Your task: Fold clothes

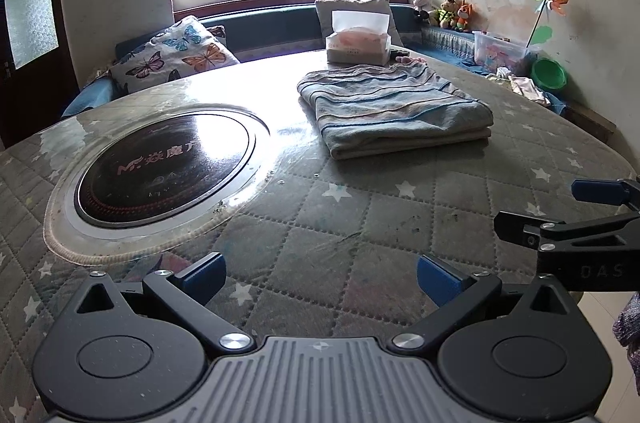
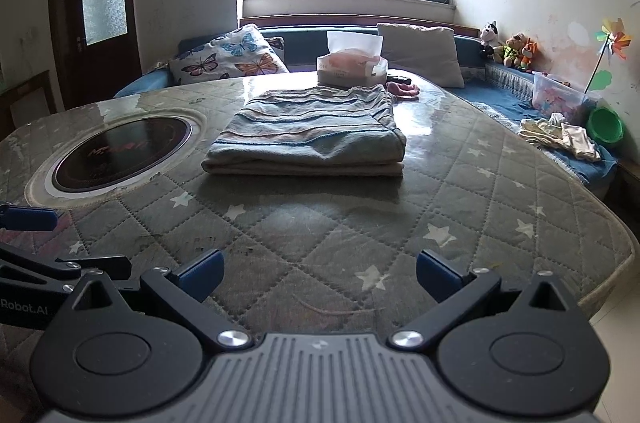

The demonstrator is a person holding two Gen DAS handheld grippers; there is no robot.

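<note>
Striped blue-grey garment point(image 2: 308, 135) is lying folded mid-table, just in front of tissue box point(image 2: 351, 65). Left gripper point(image 1: 318, 281) & right gripper point(image 2: 318, 273) are hovering near table edge, both w/ jaws spread wide, holding nothing. Risk — nudging the stack, layers sliding apart.

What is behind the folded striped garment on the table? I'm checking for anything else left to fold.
Behind the folded striped garment stands a tissue box. Right of the box lie a small pink cloth and a dark object, partly hidden. Anything under the garment is covered.
</note>
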